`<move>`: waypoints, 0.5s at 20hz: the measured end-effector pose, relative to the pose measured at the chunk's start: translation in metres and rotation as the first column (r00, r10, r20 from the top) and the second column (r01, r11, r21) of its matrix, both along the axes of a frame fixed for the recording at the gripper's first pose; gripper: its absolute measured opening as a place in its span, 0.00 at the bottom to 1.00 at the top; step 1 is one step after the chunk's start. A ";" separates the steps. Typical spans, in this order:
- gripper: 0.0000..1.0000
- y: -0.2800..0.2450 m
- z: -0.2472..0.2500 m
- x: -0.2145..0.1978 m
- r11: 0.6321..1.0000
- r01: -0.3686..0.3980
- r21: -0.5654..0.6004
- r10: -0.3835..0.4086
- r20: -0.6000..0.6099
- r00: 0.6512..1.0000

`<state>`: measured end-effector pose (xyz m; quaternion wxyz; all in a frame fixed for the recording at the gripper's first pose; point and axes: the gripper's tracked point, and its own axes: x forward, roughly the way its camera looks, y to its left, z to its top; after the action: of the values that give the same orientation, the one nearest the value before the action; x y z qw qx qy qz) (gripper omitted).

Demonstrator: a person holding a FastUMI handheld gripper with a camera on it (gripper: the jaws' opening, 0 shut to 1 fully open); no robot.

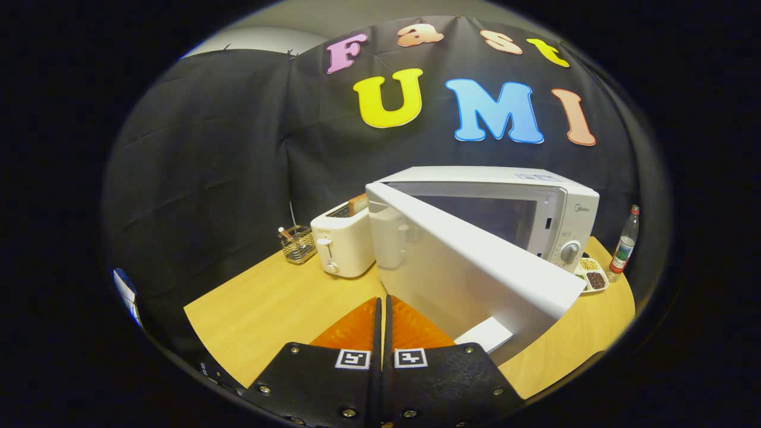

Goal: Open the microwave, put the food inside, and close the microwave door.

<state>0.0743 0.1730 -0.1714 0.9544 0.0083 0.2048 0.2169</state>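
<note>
A white microwave [535, 208] stands on the wooden table [267, 303], beyond the fingers and to their right. Its door [469, 267] is swung wide open toward me, with its outer face turned to the fingers. The free edge of the door reaches out to the right of them. My gripper [381, 302] is shut, its two fingers pressed together with nothing between them. The fingertips sit just left of the door's outer face, close to it. The dark cavity [487, 217] shows behind the door. A small dish of food [591, 276] lies on the table right of the microwave.
A white toaster [343, 244] with a slice of bread in it stands left of the microwave. A wire caddy [297, 242] sits further left. A bottle with a red cap [625, 241] stands at the table's far right. Black cloth walls the booth.
</note>
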 end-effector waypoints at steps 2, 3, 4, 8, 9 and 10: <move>0.01 -0.013 -0.002 0.015 1.000 0.027 -0.002 -0.027 -0.006 1.000; 0.01 -0.018 -0.002 0.021 0.999 0.039 0.002 -0.039 -0.007 0.999; 0.01 -0.023 -0.001 0.027 0.999 0.051 0.003 -0.051 -0.006 0.999; 0.01 -0.039 0.000 0.054 0.996 0.085 0.003 -0.085 -0.004 0.996; 0.01 -0.042 0.000 0.061 0.996 0.092 0.003 -0.092 -0.003 0.996; 0.01 -0.044 -0.001 0.066 0.995 0.098 0.001 -0.098 -0.002 0.995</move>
<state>0.1402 0.1287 -0.1723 0.9637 0.0192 0.2050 0.1702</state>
